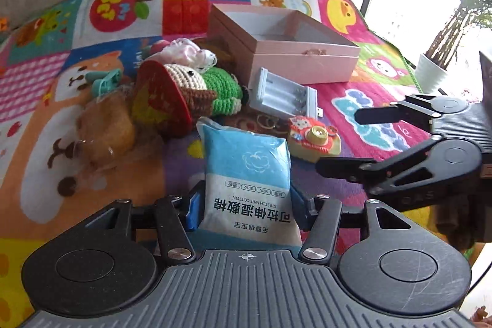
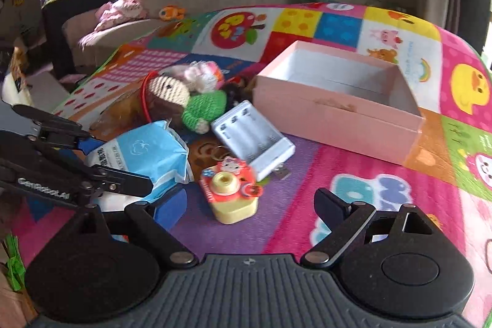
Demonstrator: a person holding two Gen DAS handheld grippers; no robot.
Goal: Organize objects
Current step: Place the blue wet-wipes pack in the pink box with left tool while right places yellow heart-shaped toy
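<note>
Tongs of the left hand (image 1: 246,206) are closed on the lower end of a blue-and-white cotton pad packet (image 1: 247,174), blue pads pressing both its side edges, its long axis running straight ahead along the fingers and its far end pointing at the clutter beyond. Tongs of the right hand (image 2: 246,205) stand wide open and hold nothing, hovering above the colourful play mat (image 2: 353,174) just to the right of the packet, with the red-and-yellow toy camera (image 2: 230,189) directly ahead of the gap. Past the packet's top edge lie the camera and a white 4-slot battery charger (image 1: 283,96), with a crocheted doll in a green outfit (image 1: 200,82) and a brown plush toy (image 1: 104,125) further left. Beyond these, ahead and slightly right of the left tongs, the open pink box (image 1: 286,51) sits empty, its near wall facing the grippers. Judged from the layout, the packet must travel forward over the charger to reach the box, and the left hand, already gripping, is better placed; the right hand is nearer the camera.
</note>
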